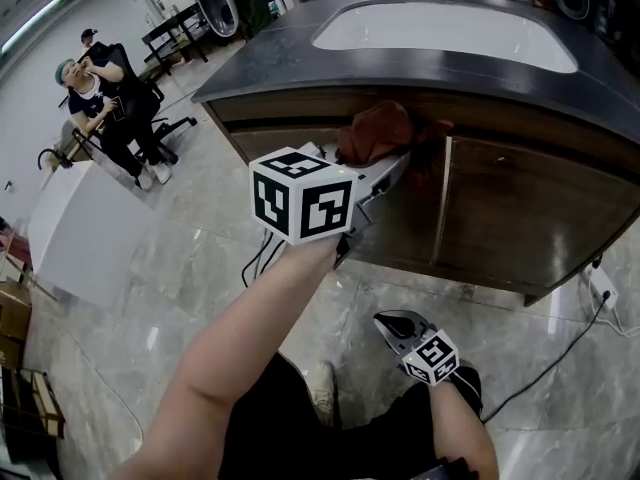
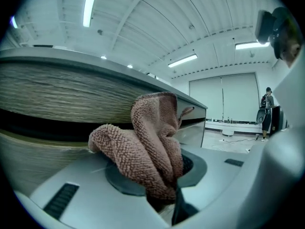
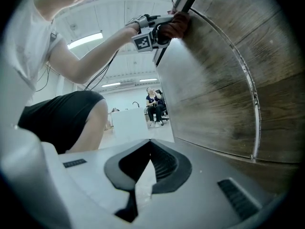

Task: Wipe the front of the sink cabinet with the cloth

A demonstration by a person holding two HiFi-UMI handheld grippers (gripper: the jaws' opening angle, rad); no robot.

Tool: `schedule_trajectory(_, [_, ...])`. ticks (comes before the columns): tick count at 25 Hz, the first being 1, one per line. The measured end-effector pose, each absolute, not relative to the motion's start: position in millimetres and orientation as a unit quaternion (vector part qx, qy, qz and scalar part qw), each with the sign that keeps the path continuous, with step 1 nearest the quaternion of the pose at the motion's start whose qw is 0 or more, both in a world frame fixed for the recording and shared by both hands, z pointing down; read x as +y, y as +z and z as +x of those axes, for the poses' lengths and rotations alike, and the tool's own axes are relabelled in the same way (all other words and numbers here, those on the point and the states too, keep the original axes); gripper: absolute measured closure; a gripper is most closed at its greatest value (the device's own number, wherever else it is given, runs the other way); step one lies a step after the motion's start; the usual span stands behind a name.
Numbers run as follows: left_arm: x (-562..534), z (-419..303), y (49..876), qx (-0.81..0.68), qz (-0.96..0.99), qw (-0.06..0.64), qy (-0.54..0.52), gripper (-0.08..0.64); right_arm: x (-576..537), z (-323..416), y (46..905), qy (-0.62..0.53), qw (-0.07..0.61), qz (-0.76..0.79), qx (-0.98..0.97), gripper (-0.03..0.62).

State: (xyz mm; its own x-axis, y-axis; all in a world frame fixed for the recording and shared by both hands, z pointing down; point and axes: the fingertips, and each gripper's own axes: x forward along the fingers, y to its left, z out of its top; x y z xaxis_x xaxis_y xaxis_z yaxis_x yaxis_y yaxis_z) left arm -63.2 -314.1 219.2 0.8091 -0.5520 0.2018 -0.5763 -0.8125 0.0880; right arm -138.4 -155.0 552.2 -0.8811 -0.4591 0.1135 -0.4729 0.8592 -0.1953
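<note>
Left gripper (image 1: 385, 168) (image 2: 166, 187): jaws clamped on a bunched reddish-brown cloth (image 1: 375, 133) (image 2: 147, 147). The fabric fills the gap between them and bulges out ahead of the tips.
Cloth: pressed against the top of the cabinet (image 1: 520, 208) (image 3: 224, 80) front, just under the overhanging counter (image 1: 260, 68). It sits left of the vertical seam between the doors. The right gripper view shows it from below (image 3: 177, 25), flat to the wood at the upper edge.
Left arm (image 1: 250, 338): bare forearm stretched forward and up, with the gripper's marker cube facing the head camera. The gripper (image 3: 151, 36) points into the cabinet face.
Right gripper (image 1: 398, 323) (image 3: 137, 175): jaws drawn together to a thin slit, with nothing between them.
Right hand (image 1: 455, 393): held low over the floor (image 1: 180, 268), by the person's dark-clad leg. The gripper aims toward the cabinet base, near the wood front. Contact cannot be judged.
Counter: dark top with a white sink (image 1: 450, 33) set into it.
Background: a seated person (image 1: 100, 88) on an office chair, well apart from the cabinet.
</note>
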Motion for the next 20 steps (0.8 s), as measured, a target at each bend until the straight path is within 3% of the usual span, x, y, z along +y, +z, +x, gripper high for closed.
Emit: schedule_trajectory(20, [-359.1, -251.0, 243.8, -0.455, 0.882, 0.061, 0.107, 0.447, -154.0, -150.2, 578.3, 0.121, 0.067, 0.218, -0.966, 0.580])
